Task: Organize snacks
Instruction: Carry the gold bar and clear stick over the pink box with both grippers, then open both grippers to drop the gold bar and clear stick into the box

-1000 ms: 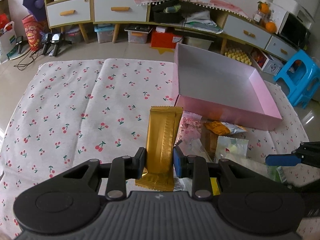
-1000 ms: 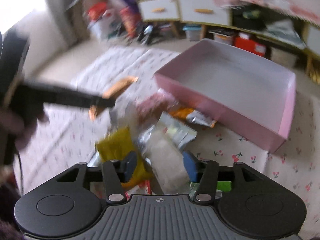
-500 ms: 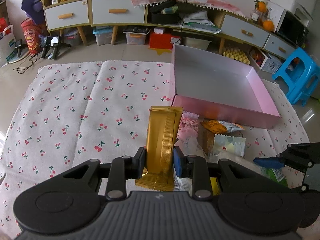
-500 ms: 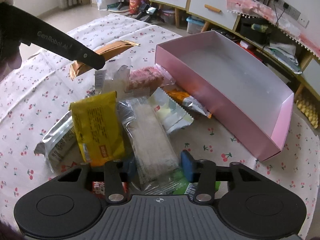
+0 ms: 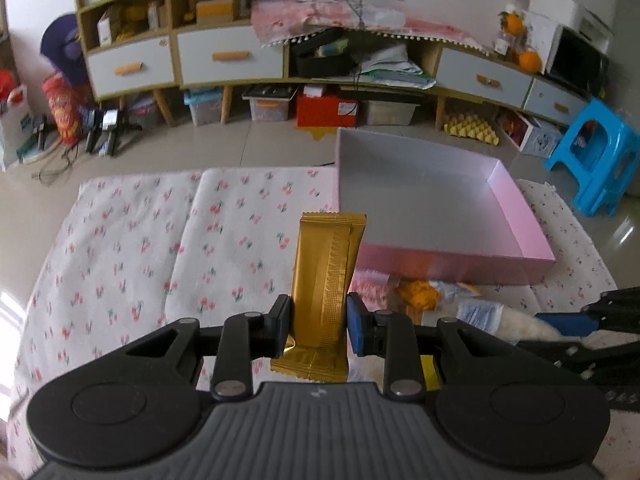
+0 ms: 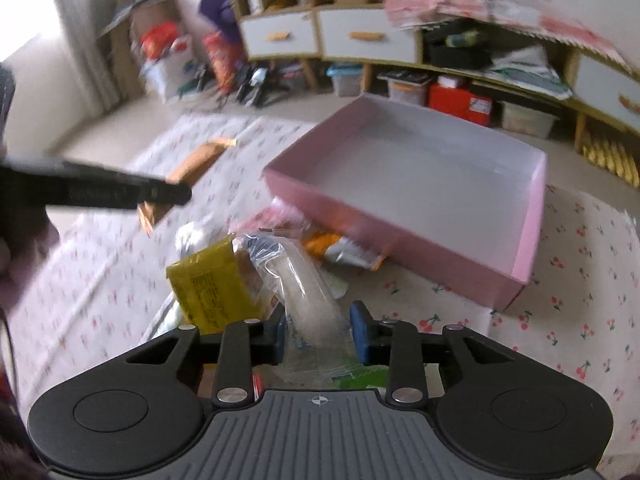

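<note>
Two wrist views over a cherry-print cloth (image 5: 132, 248) spread on the floor.

Left claw (image 5: 318, 322), low centre of its view, clenched on a gold wrapper (image 5: 326, 280). Wrapper upright, long axis pointing away from the camera toward upper centre, top edge overlapping the near left corner of the pink box (image 5: 528, 220).

Right claw (image 6: 318, 326), low centre of its view, jaws just closing onto a clear packet (image 6: 310, 300). Packet gripped between both pads, long axis running up and slightly left from the claw. Just left of it, touching, a yellow packet (image 6: 212, 284); behind it, against the box wall, an orange-and-silver packet (image 6: 344, 250). Remaining snacks heaped in lower centre, just in front of the box.

Pink box in upper right of both views, open, shallow, nothing inside.

Key relation: box lies ahead and to the right of each claw, near wall facing the pile. Right claw probably nearer the box's near wall; left claw's wrapper already level with its corner. Likely next: lift over the near wall and release inside.
</note>
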Action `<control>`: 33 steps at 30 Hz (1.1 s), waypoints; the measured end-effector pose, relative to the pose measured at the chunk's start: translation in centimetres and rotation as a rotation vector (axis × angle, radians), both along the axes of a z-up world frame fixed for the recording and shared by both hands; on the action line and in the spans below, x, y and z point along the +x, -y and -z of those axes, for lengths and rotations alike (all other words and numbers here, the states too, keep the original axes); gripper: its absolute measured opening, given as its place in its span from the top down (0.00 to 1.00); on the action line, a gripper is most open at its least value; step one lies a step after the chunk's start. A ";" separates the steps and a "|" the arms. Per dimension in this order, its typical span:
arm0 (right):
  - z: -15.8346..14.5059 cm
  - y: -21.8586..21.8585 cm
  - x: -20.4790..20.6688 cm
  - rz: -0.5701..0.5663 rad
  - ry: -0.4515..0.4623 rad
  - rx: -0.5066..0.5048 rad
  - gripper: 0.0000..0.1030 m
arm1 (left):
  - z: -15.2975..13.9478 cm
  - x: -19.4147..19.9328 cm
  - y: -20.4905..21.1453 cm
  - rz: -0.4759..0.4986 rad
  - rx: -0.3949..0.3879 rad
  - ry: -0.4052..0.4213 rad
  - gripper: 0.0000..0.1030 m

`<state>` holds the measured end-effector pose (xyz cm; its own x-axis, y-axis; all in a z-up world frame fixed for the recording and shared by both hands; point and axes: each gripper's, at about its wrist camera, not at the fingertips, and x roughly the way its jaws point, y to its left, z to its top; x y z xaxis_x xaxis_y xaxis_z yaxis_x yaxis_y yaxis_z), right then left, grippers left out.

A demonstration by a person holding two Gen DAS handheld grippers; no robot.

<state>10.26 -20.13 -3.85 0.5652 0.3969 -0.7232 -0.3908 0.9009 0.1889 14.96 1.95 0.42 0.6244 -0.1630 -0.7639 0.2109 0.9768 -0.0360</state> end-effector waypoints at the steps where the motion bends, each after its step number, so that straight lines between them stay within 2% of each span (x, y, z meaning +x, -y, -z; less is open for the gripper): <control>1: -0.1 0.5 0.2 0.018 -0.003 0.027 0.71 | -0.1 0.5 0.5 0.008 0.007 0.002 0.74; 5: -0.8 2.4 0.8 0.080 -0.015 0.117 0.71 | -0.3 2.5 2.1 0.045 0.010 0.006 0.74; 7: -1.1 2.9 0.8 0.075 -0.014 0.138 0.71 | -0.5 3.5 3.0 0.061 0.013 0.011 0.74; 11: -1.4 2.8 0.9 0.110 -0.002 0.045 0.71 | -0.5 4.7 4.4 0.086 0.034 0.020 0.74; 13: -1.1 3.1 1.3 0.139 -0.024 0.028 0.71 | -0.3 5.0 5.0 0.102 0.046 0.024 0.74; 21: -0.7 5.2 2.3 0.254 -0.025 0.085 0.71 | 0.8 6.7 7.5 0.160 0.112 0.036 0.74; 30: -0.2 6.1 4.0 0.374 -0.013 0.155 0.71 | 2.1 9.2 8.1 0.134 0.134 0.040 0.74; 33: 0.0 5.8 4.8 0.402 0.016 0.142 0.71 | 2.4 9.2 8.3 0.140 0.140 0.047 0.71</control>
<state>15.10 -25.93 -3.85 0.7063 0.2374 -0.6669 -0.0175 0.9477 0.3188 24.12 -6.33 -1.97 0.6386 -0.1448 -0.7558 0.3434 0.9325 0.1115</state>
